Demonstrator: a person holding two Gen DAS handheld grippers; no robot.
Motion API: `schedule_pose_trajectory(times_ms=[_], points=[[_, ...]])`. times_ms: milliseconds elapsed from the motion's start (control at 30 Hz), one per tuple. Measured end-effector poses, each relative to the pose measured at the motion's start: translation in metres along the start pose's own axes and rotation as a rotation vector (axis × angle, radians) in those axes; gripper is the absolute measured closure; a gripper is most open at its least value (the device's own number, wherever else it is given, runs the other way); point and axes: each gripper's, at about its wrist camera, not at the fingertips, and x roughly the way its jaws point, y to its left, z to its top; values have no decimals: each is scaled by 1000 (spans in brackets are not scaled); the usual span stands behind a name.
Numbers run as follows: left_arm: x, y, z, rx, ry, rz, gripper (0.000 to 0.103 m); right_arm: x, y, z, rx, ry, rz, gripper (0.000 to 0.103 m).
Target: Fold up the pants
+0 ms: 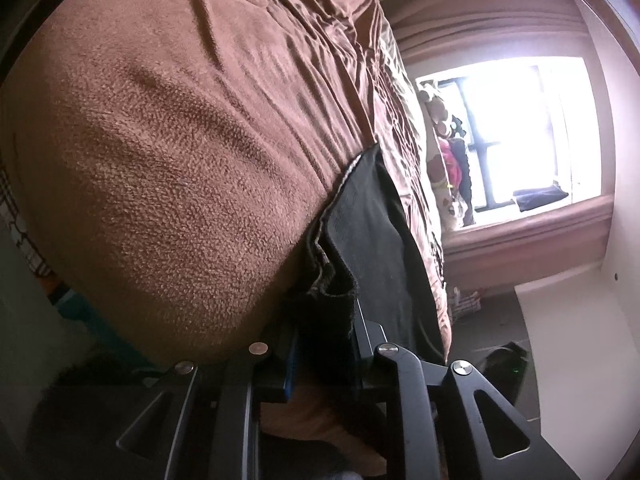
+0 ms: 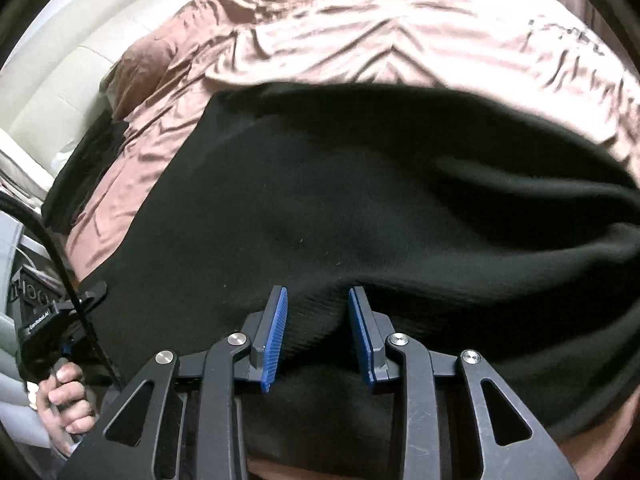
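Black pants (image 2: 360, 208) bunched between my right gripper's (image 2: 318, 334) parted pads, unpinched; my left gripper (image 1: 324, 344) clamped their edge. I judged smoothing before creasing wisest.

**Open bedding ahead, clutter at the edges**

A wide stretch of brown blanket (image 1: 168, 152) is left bare in the left wrist view, and free passage is offered across it. The way to the right is bounded by the black pants (image 1: 372, 232), which are draped along the bed's edge. In the right wrist view most of the near ground is covered by the pants (image 2: 360, 208); beyond them, crumpled pink bedding (image 2: 360, 40) is left open. At the left edge of that view, room is taken up by a black cable (image 2: 60, 256) and the left hand (image 2: 66, 400).
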Motion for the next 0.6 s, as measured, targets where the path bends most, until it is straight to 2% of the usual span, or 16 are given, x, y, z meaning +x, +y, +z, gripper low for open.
schedule_pose_trajectory(times_ms=[100,233,400,500,600], points=[[-1,3,-2,-12,-14,-3,83,11,-6,13,1,9,-22,80],[-4,6,-3,-27,-26,-6,83,18,-14,40,20,-15,-57,80],[-4,0,-4,-16,-36,25,83,32,-25,60,44,-23,-83,80],[0,-2,-4,-16,-43,40,83,37,-28,70,54,-41,-116,86],[3,-3,-6,-16,-49,42,83,43,-32,84,71,-50,-136,86]])
